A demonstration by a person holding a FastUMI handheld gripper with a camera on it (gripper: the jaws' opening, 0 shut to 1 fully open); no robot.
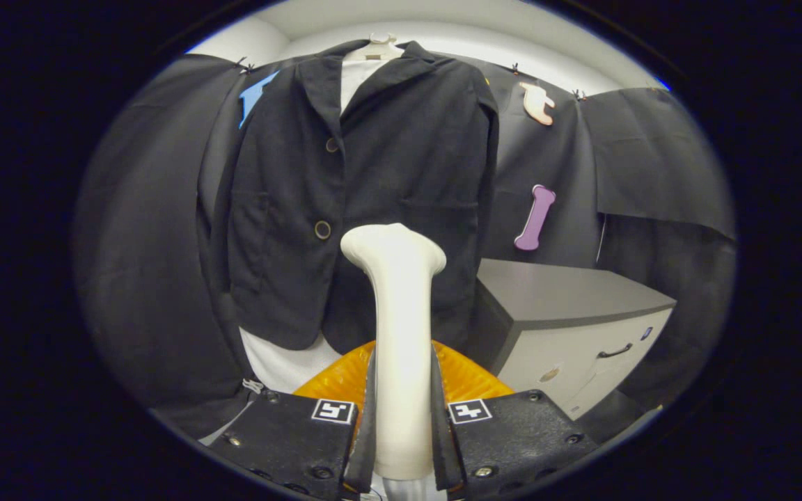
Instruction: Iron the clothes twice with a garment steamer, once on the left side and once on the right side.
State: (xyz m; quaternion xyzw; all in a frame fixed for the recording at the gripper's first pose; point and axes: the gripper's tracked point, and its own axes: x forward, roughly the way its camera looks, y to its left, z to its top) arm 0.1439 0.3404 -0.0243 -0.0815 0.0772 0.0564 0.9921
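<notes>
Claw clenched on steamer handle | head facing black jacket | no legible writing

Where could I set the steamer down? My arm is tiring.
The grey cabinet top, right of the jacket, looks bare. Ahead it's crowded: the tongs grip the steamer close before the jacket.

The gripper, clamped on the steamer, has open room up to the jacket; the cabinet crowds the right.
</notes>
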